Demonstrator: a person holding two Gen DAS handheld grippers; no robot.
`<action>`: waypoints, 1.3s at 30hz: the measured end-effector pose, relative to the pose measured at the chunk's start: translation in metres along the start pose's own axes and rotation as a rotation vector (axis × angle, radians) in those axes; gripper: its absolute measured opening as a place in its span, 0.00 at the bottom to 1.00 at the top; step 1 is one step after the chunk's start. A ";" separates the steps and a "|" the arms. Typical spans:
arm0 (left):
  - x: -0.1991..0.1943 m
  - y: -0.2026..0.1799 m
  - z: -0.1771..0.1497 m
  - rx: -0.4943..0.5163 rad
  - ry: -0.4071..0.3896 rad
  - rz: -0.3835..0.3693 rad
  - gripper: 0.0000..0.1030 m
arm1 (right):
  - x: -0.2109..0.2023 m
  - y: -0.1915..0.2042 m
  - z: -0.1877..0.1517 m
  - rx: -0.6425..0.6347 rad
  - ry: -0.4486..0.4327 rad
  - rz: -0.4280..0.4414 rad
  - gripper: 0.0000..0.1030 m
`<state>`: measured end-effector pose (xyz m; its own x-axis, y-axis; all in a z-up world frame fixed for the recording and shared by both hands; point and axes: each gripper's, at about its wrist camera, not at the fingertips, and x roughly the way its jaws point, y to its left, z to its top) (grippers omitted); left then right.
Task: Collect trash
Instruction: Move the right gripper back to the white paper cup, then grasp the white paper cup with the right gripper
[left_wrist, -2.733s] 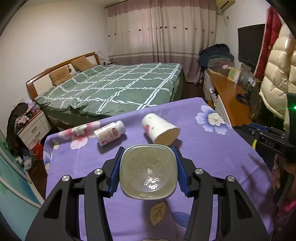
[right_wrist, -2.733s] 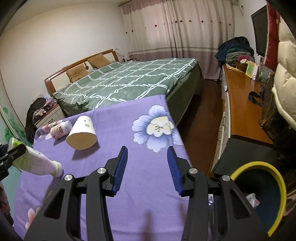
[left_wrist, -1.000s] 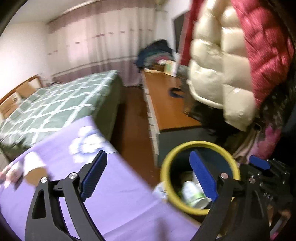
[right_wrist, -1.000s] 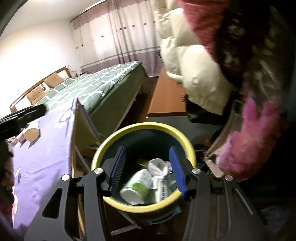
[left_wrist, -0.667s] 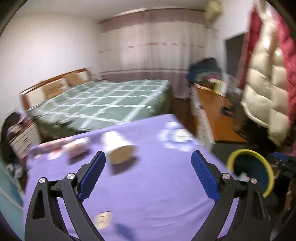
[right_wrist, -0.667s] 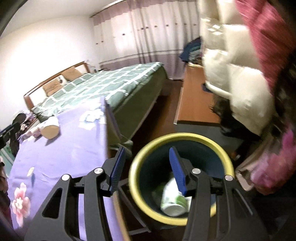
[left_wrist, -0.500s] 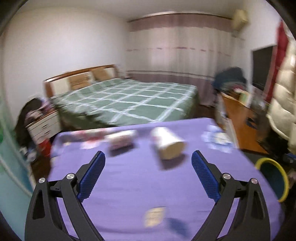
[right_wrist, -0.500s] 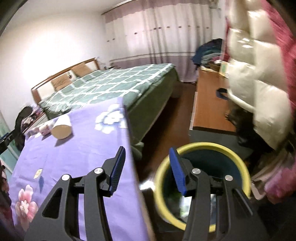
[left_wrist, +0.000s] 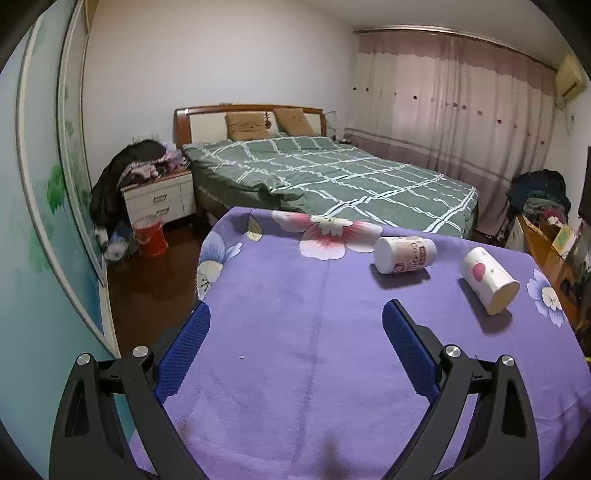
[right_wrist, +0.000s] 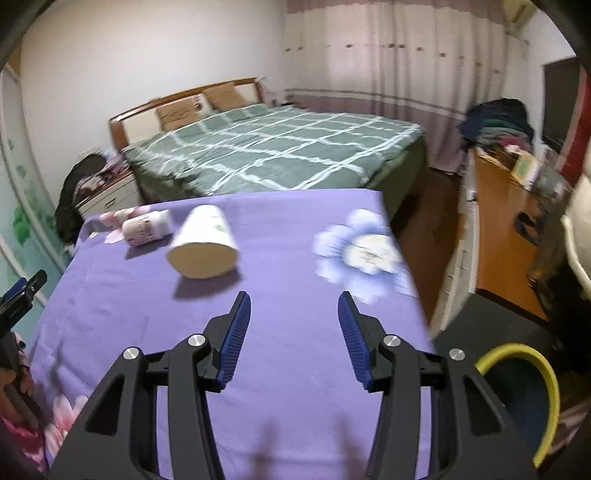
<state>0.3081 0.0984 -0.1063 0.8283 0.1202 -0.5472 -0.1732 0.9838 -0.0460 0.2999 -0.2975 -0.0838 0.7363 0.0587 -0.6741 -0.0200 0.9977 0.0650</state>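
While both claws hang over the purple cloth, the scene reads so, left to right:

Wall: pale green panel with leaf prints, far left of the left view.
Nightstand (left_wrist: 159, 201): white, two drawers, clothes heaped on top, left of centre.
Bucket (left_wrist: 150, 240): red, on the dark wood floor below the nightstand.
Bed (left_wrist: 332, 181): wooden headboard, two tan pillows, green quilt with a white grid, upper middle of both views.
Curtain (left_wrist: 454, 107): pinkish, pleated, small dots, upper right.
Table (left_wrist: 295, 332): covered in soft purple cloth printed with pink and blue flowers, filling the lower half of both views.
Left claw (left_wrist: 295, 343): blue ribbed pads wide apart, nothing between them, low in the left view.
Jar (left_wrist: 405, 254): white cylinder with a pink label, lying on its side, right of centre in the left view.
Cup (left_wrist: 489, 279): white paper cone shape, on its side just right of the jar, its mouth toward the camera.
Right claw (right_wrist: 294, 332): pads apart, nothing held, the cup up and left of it.
Desk (right_wrist: 498, 221): orange wood, right edge of the right view.
Bin (right_wrist: 524, 398): dark with a yellow rim, on the floor at lower right, off the table's corner.
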 end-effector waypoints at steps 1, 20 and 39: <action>-0.001 -0.001 -0.002 -0.004 0.005 0.001 0.90 | 0.009 0.009 0.005 -0.010 0.009 0.016 0.46; -0.006 -0.012 -0.005 -0.001 0.007 -0.006 0.93 | 0.139 0.109 0.081 -0.146 0.198 0.133 0.62; -0.011 -0.022 -0.009 0.013 0.010 -0.018 0.93 | 0.141 0.074 0.064 -0.097 0.277 0.077 0.58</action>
<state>0.2985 0.0746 -0.1067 0.8257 0.1009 -0.5550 -0.1509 0.9875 -0.0449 0.4454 -0.2178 -0.1273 0.5181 0.1280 -0.8457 -0.1433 0.9878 0.0617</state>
